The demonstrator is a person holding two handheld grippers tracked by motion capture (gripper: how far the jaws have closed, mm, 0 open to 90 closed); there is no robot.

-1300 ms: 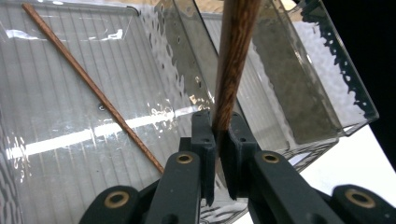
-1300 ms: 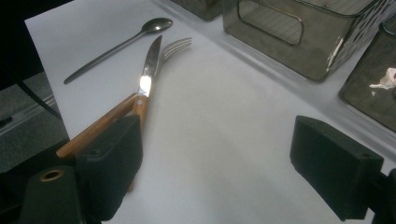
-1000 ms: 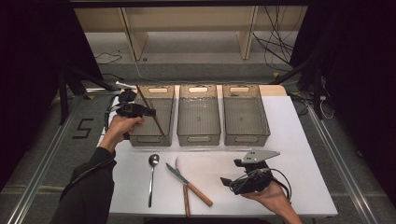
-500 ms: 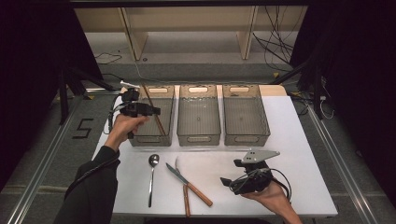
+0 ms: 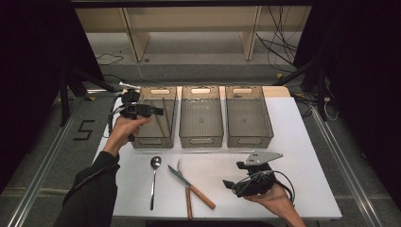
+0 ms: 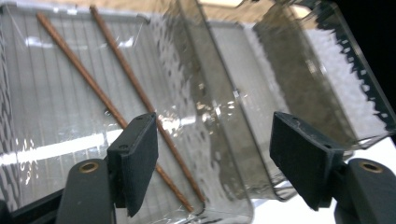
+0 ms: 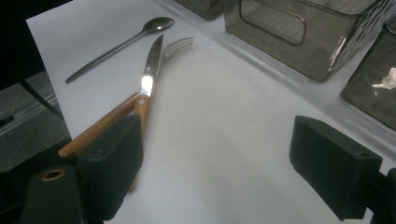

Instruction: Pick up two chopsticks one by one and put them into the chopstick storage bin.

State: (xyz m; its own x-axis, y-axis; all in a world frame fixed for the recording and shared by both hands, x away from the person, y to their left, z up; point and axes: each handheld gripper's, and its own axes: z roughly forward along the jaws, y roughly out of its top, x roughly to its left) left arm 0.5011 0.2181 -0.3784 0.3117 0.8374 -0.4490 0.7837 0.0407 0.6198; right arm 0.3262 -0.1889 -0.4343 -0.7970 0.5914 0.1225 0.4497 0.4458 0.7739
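Two brown chopsticks [image 5: 165,118] [image 6: 100,92] lie slanted inside the left clear bin [image 5: 152,141] [image 6: 219,140]. My left gripper [image 5: 160,111] [image 6: 212,158] hovers open over that bin's near left part, nothing between its jaws. On the white table lie a spoon [image 5: 153,182] [image 7: 121,42], a wood-handled knife [image 5: 191,184] [image 7: 148,79] and a fork [image 5: 188,205] [image 7: 180,45] crossed under the knife. My right gripper [image 5: 229,185] [image 7: 215,154] rests low at the front right, open and empty, pointing left toward the cutlery.
A middle bin [image 5: 201,140] and a right bin [image 5: 249,139] stand in a row beside the left one at the back of the table [image 5: 307,156]. Black cables trail on the floor behind. Bare white surface lies between the cutlery and the bins.
My left gripper has drifted slightly to the right over the left bin, and the chopsticks now lie flat in it. The right gripper has stayed put.
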